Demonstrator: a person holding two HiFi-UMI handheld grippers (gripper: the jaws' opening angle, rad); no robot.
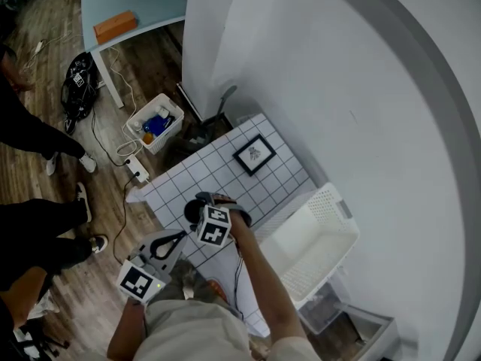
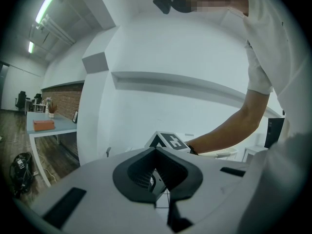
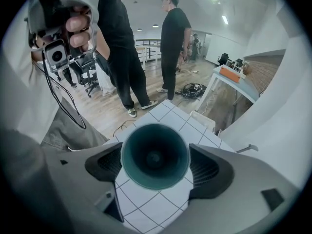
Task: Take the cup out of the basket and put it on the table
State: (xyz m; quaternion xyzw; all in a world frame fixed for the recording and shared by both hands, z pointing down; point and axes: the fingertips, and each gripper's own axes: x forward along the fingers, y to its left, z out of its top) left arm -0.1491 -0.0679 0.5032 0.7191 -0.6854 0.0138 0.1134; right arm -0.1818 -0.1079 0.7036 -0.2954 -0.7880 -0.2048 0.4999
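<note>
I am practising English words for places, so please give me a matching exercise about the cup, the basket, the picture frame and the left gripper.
1 cup
2 basket
3 picture frame
4 left gripper

a flat on the tiled table
b jaws together, empty
c held by the right gripper
d white, nothing inside

Pairs: 1-c; 2-d; 3-a; 4-b

Bright room, wood floor (image 1: 52,13), white wall (image 1: 338,66).
The tiled table (image 1: 203,175) stands against the wall, a blue table (image 1: 150,6) farther along; strip lights (image 2: 44,8) on the ceiling, brick wall (image 2: 61,94) beyond.
</note>
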